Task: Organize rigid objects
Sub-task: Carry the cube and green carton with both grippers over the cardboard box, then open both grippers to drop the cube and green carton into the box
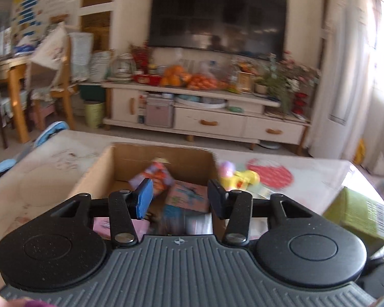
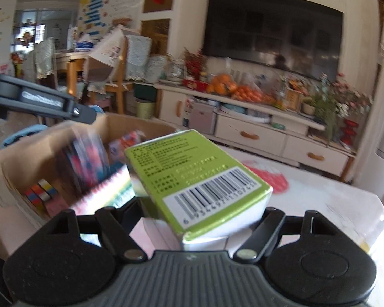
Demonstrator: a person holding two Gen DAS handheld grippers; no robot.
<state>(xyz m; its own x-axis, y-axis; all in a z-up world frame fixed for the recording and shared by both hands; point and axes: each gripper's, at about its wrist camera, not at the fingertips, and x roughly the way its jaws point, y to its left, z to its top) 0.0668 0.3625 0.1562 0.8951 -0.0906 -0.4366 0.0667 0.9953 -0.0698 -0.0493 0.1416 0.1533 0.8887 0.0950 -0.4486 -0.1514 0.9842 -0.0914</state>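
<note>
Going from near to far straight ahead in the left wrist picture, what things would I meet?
Left claw → cardboard box of toys → white table → TV cabinet → dark television.

Pale surface (image 1: 317, 179), scribbled drawing toward left, red round patch (image 1: 271, 172) toward right. On it: open cardboard box (image 1: 94, 176) with blurred colourful items inside; yellow toy (image 1: 243, 177) just beside box's right wall.

I see a dark television (image 1: 219, 18) on the wall; below it a cabinet (image 1: 204, 117) carries oranges (image 1: 174, 75), wooden chair (image 1: 53, 84) to its left.
</note>
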